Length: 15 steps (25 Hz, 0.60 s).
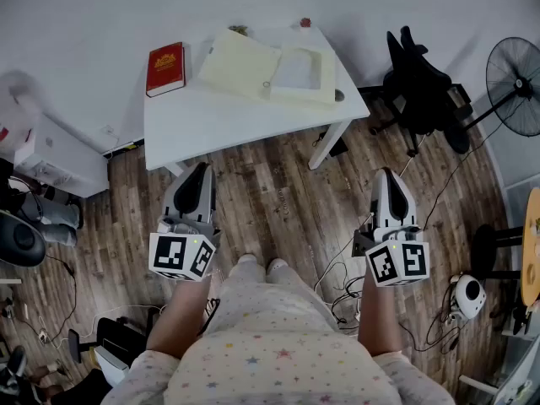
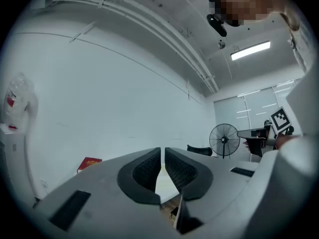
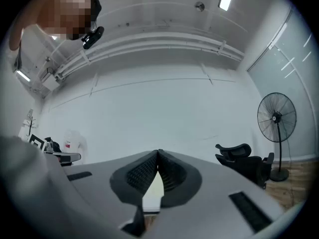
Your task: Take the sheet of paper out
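**Paper still in its folder; the approach comes first**

The sheet of paper [image 1: 299,68] shows as a pale rectangle framed by a cream folder [image 1: 240,64] on the far right part of the white bench [image 1: 219,121]; it looks still lodged inside, so nothing of the task appears done. A red book [image 1: 165,68] lies left of the folder, apart from it. The person stands back on the wooden floor [image 1: 278,192], well apart from the bench. The left tool [image 1: 200,170] and right tool [image 1: 386,175] are held level on either side, each with its jaws pressed together on nothing. The step in hand is the reach. The next move likely calls for stepping in and spreading one tool to pinch the sheet's exposed edge; the other can steady the folder.
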Motion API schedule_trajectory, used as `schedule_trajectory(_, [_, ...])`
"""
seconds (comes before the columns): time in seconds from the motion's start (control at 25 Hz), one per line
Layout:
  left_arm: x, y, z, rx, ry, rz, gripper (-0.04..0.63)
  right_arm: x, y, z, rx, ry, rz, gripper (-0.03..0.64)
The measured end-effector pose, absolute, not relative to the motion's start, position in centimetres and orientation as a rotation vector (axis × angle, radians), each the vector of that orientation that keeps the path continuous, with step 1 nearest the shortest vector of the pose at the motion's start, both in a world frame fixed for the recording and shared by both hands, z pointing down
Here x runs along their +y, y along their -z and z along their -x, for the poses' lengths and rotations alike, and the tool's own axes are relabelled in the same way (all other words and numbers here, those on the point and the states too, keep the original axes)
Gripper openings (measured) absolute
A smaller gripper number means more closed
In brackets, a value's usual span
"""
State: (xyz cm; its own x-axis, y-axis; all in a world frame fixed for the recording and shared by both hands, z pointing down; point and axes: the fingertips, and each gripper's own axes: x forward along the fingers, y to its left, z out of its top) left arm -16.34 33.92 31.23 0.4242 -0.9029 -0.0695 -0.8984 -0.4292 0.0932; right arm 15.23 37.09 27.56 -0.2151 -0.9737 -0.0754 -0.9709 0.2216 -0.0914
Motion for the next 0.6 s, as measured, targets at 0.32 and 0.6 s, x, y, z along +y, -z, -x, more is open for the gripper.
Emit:
schedule_trajectory(0.32, [35.6,-30.9,15.7,-1.652,0.172,-2.626,0.032,38.6,-27.6,-14.9,2.380,0.075,1.847,0.000])
schedule_trajectory(0.6, [36.3,-32.1,14.3,-1.582,0.121,-2.624,0.037,38.6,-28.9,-15.7,2.409,0.137,1.882,0.069])
